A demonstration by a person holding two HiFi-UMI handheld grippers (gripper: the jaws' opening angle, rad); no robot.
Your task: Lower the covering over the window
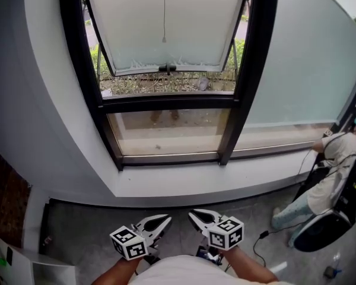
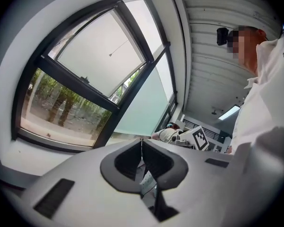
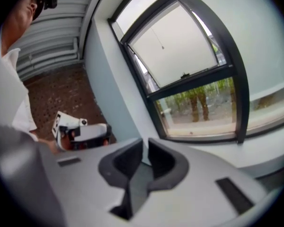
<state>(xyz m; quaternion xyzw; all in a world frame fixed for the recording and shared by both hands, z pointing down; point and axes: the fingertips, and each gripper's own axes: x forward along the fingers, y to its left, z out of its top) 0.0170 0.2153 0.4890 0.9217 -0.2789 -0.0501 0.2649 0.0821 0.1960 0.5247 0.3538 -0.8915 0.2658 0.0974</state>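
White wall [image 1: 41,82] curves round black-framed window [image 1: 250,70]. Lower pane clear; grass and bare ground [image 1: 166,83] outside, daylight. Frosted pane [image 1: 308,58] to right. White sill [image 1: 184,181] below frame. Grey concrete floor [image 1: 89,224]; brown brick-pattern surface [image 1: 5,189] at far left. Slatted white ceiling [image 2: 213,37], lit panel lamp [image 2: 229,112]. Person [image 1: 335,177] crouches at right below frosted pane, black cable [image 1: 256,245] on floor nearby.
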